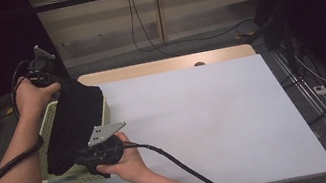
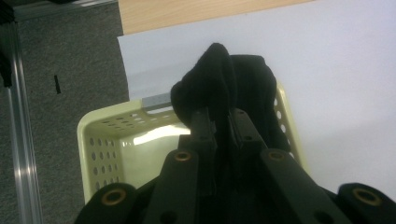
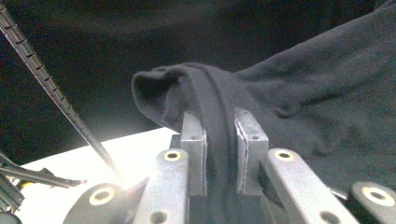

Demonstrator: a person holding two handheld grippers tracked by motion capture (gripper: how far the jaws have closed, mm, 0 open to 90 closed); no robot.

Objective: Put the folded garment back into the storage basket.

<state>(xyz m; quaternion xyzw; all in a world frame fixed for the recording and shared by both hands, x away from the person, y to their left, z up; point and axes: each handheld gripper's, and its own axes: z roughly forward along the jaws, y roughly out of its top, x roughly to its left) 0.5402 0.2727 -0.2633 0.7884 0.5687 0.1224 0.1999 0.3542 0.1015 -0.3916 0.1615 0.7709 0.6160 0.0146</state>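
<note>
My left tongs [image 2: 217, 123] are clenched on a bunched fold of the black cloth [image 1: 75, 122], the two jaws pressed close with fabric puffing out above them, and my right tongs [image 3: 219, 135] are likewise clamped on a thick rolled edge of the same cloth, which runs between the metal pads [image 3: 194, 140] and humps over the tips. From the high view I see the left tongs [image 1: 56, 85] raised at the far corner of the garment and the right tongs [image 1: 93, 160] low at its near end, so the cloth hangs stretched between the two grips. I judge I hold it at opposite ends like this to lift it out as one piece without it slumping back into a heap, and to have it ready to spread on the open white sheet covering the table [image 1: 205, 114]. The cloth sits over the pale yellow basket [image 1: 67, 178] at the left edge of the table, partly above its rim; how much of it is inside the perforated walls I cannot tell, as the cloth hides them there. It is a soft, matte, dark knit, thick enough to form rounded folds, with a seam or hem ridge showing at the right grip. In the left gripper view the basket [image 2: 100, 140] looks empty and bright beneath the fabric.
</note>
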